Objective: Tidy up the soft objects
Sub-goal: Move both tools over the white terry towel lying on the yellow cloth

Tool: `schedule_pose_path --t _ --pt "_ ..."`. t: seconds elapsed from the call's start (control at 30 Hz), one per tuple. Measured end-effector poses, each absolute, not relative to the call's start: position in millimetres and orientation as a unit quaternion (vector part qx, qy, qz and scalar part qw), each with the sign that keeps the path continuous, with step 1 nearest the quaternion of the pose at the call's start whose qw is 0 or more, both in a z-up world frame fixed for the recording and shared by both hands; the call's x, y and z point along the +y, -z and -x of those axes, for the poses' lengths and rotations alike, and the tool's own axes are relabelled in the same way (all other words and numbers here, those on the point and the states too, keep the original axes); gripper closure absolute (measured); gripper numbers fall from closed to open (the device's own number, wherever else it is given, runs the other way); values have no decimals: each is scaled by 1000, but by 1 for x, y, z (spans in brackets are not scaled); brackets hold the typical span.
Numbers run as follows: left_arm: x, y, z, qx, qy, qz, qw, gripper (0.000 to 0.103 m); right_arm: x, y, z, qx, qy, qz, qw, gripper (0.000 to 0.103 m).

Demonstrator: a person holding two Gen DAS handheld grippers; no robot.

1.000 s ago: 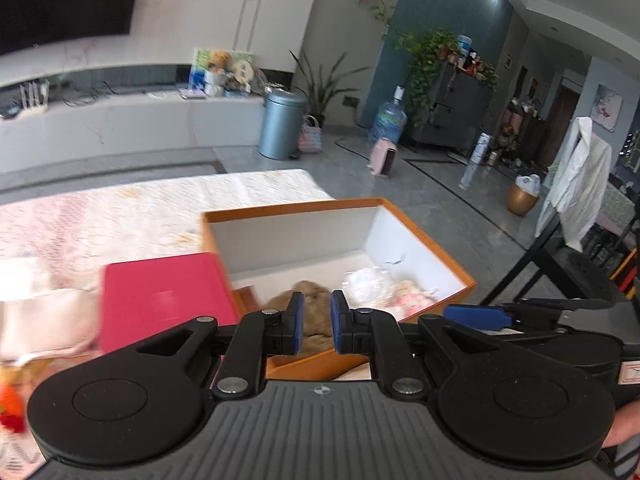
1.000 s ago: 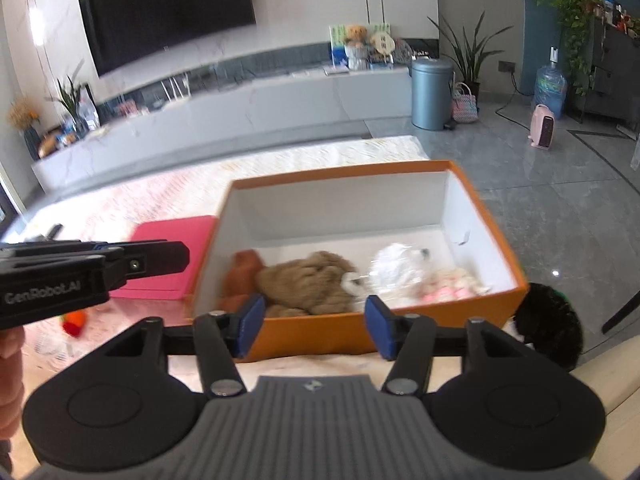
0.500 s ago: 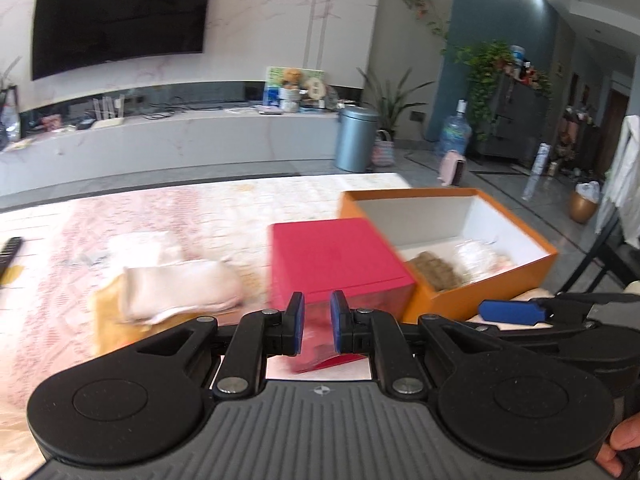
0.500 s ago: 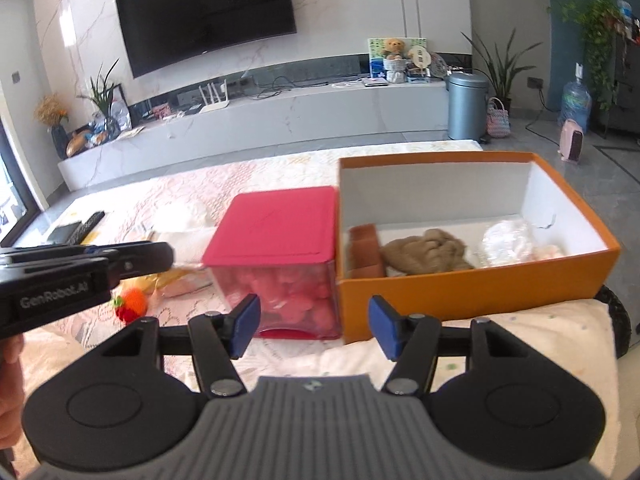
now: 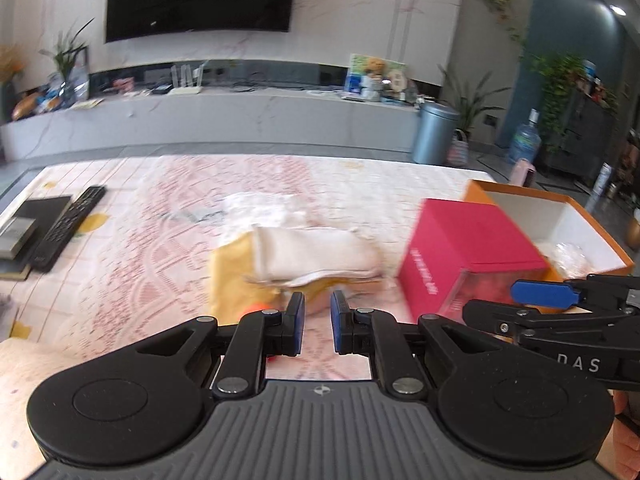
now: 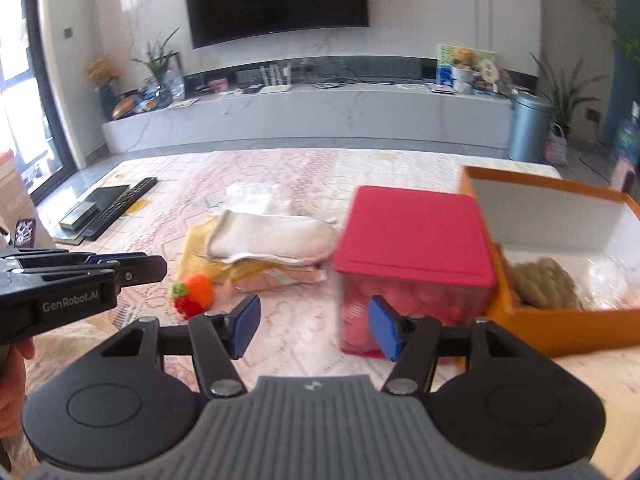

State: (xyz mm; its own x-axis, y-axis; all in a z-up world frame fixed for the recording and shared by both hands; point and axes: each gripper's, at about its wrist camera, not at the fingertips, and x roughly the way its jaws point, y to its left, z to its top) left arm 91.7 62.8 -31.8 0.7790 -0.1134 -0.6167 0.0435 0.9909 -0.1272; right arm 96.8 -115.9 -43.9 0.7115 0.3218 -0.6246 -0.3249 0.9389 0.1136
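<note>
Folded white cloths (image 6: 272,236) are seen mid-table, just left of the red-lidded box (image 6: 416,232). Soft, light, floppy handling is expected; the thick folded edge is judged best gripped. Left gripper (image 5: 317,322) jaws narrow, empty; right gripper (image 6: 314,326) jaws half-wide, empty.

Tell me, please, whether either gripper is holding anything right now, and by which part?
Nothing is held: the left gripper and the right gripper have empty gaps.

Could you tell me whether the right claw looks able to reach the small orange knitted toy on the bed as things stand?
Probably yes: the right claw is open and empty, and the small orange knitted toy lies uncovered just ahead to its left, with nothing between them.
</note>
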Motion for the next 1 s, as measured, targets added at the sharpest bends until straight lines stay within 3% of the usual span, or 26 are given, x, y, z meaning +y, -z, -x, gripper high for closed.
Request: schedule_pose_path --t 0.5,0.67,0.73,1.0 --pt "120 53 -141 395 3 95 914 77 -36 63 -159 335 -243 101 905 45" --pt "134 67 -172 417 1 115 902 70 -10 76 -195 353 -266 135 887 29" --pt "139 75 -184 425 -3 121 897 58 -2 84 -208 365 -270 147 879 21" --pt "158 101 -206 440 -14 171 882 54 13 107 -245 401 -280 152 859 21"
